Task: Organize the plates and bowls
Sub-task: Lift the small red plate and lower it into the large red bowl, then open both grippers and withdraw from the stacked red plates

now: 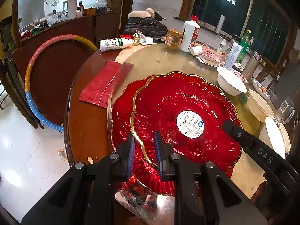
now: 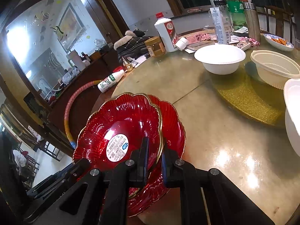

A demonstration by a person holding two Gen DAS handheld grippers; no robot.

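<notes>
In the left wrist view the left gripper [image 1: 144,146] is sitting at the lower centre of the frame, its jaws drawn narrow and pinching the gold-edged rim of the upper red plate [image 1: 187,112]. One blue pad is lying on the outside of the rim and the other on the inside. That plate, with a white label [image 1: 190,124] at its middle, is resting overlapped on a lower red plate [image 1: 121,116], which is showing at its left side. Both are occupying the middle of the frame on the round table [image 1: 88,123]. The right gripper is reaching in from the lower right edge of this view onto the same plate.

In the right wrist view the right gripper [image 2: 154,161] is at the lower centre, jaws nearly closed and clamping the upper red plate's rim [image 2: 120,123] between them. A white bowl [image 2: 220,59] is standing in the upper right.
</notes>
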